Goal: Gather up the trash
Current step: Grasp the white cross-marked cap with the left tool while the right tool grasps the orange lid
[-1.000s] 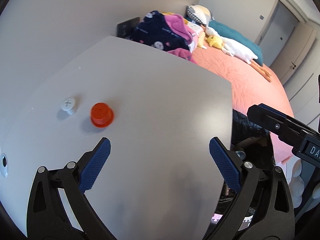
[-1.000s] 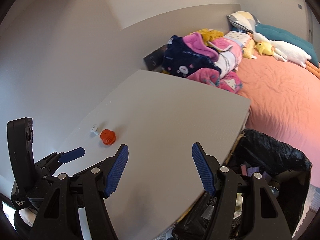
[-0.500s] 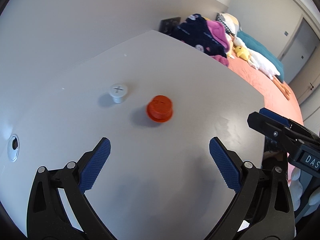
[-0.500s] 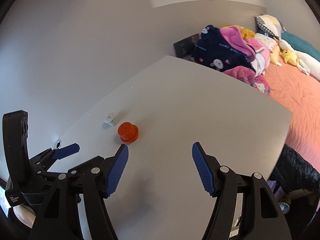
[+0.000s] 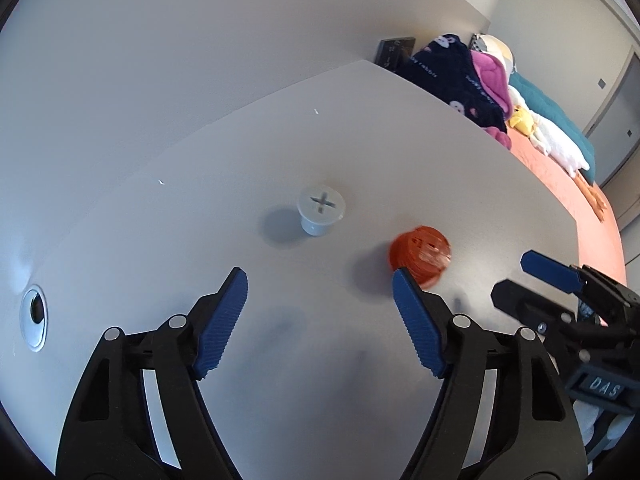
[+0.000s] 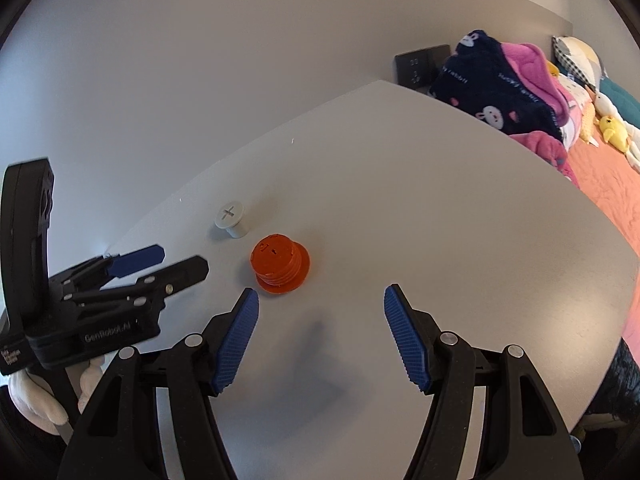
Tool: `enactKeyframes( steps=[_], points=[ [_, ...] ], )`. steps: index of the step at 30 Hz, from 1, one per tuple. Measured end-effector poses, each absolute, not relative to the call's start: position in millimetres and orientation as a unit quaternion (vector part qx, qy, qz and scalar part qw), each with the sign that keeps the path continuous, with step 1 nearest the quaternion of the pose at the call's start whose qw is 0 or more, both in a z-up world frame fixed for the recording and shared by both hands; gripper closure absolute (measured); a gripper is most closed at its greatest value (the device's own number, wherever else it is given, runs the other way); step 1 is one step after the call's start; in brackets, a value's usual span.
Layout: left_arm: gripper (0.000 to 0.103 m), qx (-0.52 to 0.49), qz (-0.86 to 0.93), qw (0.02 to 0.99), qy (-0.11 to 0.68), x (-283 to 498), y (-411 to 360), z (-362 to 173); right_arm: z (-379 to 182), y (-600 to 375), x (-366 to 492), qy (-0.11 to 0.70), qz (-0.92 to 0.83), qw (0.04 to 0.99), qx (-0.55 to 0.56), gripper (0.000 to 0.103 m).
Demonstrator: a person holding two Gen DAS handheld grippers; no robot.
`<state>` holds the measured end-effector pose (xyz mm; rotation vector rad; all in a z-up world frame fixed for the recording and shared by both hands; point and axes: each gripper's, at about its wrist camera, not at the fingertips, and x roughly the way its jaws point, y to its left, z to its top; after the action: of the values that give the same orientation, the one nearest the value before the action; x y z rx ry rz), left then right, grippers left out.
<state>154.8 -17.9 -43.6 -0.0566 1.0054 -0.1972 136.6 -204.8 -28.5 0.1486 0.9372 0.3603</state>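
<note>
Ahead of left hand-held gripper, on worktop: grey screw-shaped plug, nearer than before; jaws just narrowed, nothing between, orange cap beside right pad.

Right wrist view: right hand-held gripper open as before, empty; orange cap ahead-left, closer.

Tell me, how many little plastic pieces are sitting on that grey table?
2. A grey screw-shaped piece stands nearer the wall; an orange ribbed piece sits just beside it, nearer the table's middle. No others show.

My right gripper hangs agape over the grey tabletop, nothing between its pads; the orange cap sits just beyond its left fingertip.
</note>
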Motion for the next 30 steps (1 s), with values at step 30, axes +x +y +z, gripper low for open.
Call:
enactKeyframes(
  steps=[30],
  points=[
    [0.071,-0.003,-0.090,0.871,0.484,215.6,-18.4,-73.0,-51.4,-155.3,175.3,0.472,0.205,0.856,0.045,0.059]
  ],
)
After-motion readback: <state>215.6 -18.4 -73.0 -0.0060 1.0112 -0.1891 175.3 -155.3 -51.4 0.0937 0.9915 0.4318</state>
